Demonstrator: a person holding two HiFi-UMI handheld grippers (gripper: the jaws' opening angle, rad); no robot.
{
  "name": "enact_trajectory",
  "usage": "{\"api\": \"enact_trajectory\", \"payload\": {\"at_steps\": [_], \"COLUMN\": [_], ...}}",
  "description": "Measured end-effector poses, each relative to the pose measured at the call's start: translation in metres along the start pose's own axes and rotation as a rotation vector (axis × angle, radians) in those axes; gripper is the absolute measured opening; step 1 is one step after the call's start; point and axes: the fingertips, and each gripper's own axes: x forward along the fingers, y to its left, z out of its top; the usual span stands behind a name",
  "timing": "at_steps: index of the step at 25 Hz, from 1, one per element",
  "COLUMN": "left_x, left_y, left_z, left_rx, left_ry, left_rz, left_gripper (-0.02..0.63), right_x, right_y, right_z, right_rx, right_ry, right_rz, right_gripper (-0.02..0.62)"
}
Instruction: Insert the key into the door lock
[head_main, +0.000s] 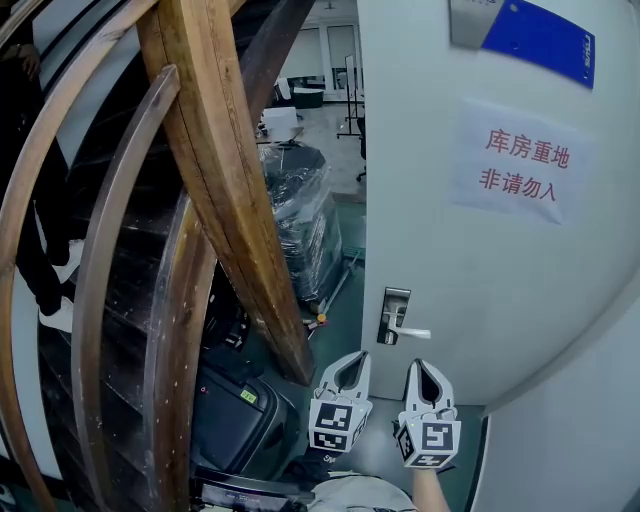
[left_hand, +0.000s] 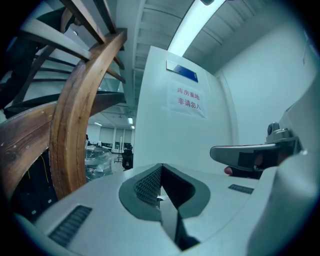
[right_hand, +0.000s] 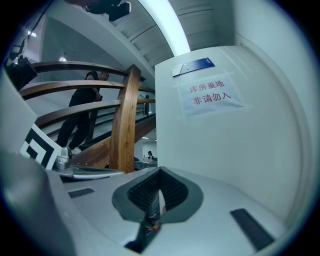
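The white door (head_main: 480, 290) stands ahead, with a metal lock plate (head_main: 395, 303) and a lever handle (head_main: 409, 331) at its left edge. My left gripper (head_main: 353, 358) and right gripper (head_main: 421, 366) are side by side just below the handle, pointing level at the door and not touching it. The left gripper (left_hand: 161, 171) is shut with nothing held. The right gripper (right_hand: 160, 172) is shut on the key (right_hand: 159, 199), a thin pale blade standing between the pads. The key does not show in the head view. The keyhole itself is too small to make out.
Heavy wooden stair beams (head_main: 230, 180) and curved rails fill the left. A plastic-wrapped load (head_main: 300, 215) and a black case (head_main: 235, 410) sit beyond the door's edge. A paper sign (head_main: 522, 160) hangs on the door. A person (right_hand: 82, 112) stands on the stairs.
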Motion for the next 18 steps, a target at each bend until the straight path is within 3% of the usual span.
{"api": "enact_trajectory", "payload": {"at_steps": [18], "left_x": [0.0012], "left_y": [0.0053], "left_z": [-0.0042], "left_rx": [-0.001], "left_ry": [0.011], "left_rz": [0.002], "left_gripper": [0.005], "right_x": [0.0047], "right_y": [0.0032], "right_z": [-0.0062], "right_rx": [-0.013], "right_ry": [0.018], "right_rz": [0.005], "right_gripper": [0.005]}}
